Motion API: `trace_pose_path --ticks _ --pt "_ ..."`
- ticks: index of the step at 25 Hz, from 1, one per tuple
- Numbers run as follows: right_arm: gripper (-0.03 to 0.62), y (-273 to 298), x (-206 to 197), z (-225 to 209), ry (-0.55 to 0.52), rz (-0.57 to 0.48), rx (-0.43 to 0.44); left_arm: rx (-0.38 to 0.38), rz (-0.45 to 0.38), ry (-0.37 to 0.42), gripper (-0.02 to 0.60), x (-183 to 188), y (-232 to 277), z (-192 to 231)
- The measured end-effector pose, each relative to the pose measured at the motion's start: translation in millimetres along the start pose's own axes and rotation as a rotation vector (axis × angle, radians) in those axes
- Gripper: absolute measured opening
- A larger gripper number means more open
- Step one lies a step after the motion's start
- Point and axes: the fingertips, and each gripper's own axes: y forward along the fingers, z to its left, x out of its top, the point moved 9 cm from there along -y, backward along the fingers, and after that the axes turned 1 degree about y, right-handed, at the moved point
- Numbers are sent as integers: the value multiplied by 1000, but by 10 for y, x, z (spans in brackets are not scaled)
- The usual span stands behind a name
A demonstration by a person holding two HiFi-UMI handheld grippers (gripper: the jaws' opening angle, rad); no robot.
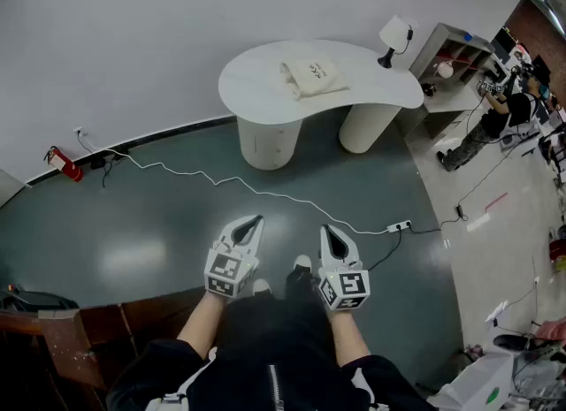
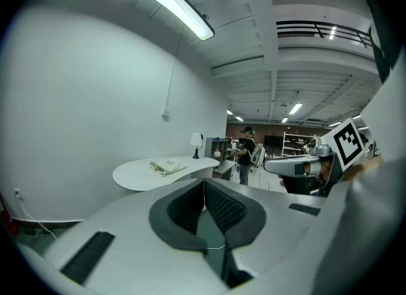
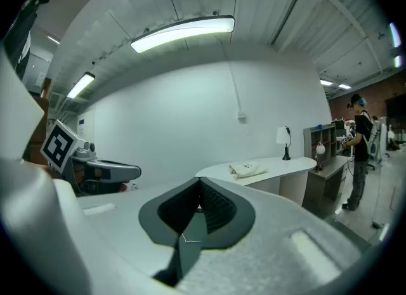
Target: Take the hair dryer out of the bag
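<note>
A cream cloth bag (image 1: 311, 76) lies on a white curved table (image 1: 256, 87) far ahead, across the floor; it also shows as a small pale bundle, the bag (image 2: 166, 166) in the left gripper view and the bag (image 3: 247, 169) in the right gripper view. No hair dryer is visible. My left gripper (image 1: 256, 221) and right gripper (image 1: 327, 231) are held close to my body, side by side, both shut with nothing between the jaws. In the left gripper view the left gripper (image 2: 204, 183) points toward the table; in the right gripper view the right gripper (image 3: 199, 196) does the same.
A white lamp (image 1: 394, 36) stands on the table's right end. A grey shelf desk (image 1: 455, 64) stands right of it, with a person (image 1: 495, 117) beside it. A white cable (image 1: 256, 190) with a power strip (image 1: 400, 225) crosses the dark floor. A red extinguisher (image 1: 62, 163) lies by the wall.
</note>
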Motion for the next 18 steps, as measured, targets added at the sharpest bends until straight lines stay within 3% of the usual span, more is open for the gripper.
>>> trace_pose_path --ticks 7,9,18 --pt "6 1 -22 -69 0 -31 -45 -6 13 -5 12 -39 67 -25" --pt "35 -4 -29 -85 -5 -29 -66 15 15 7 12 -48 84 -25" --pt "35 38 -10 -47 16 -24 -52 3 19 30 12 -23 136 -5"
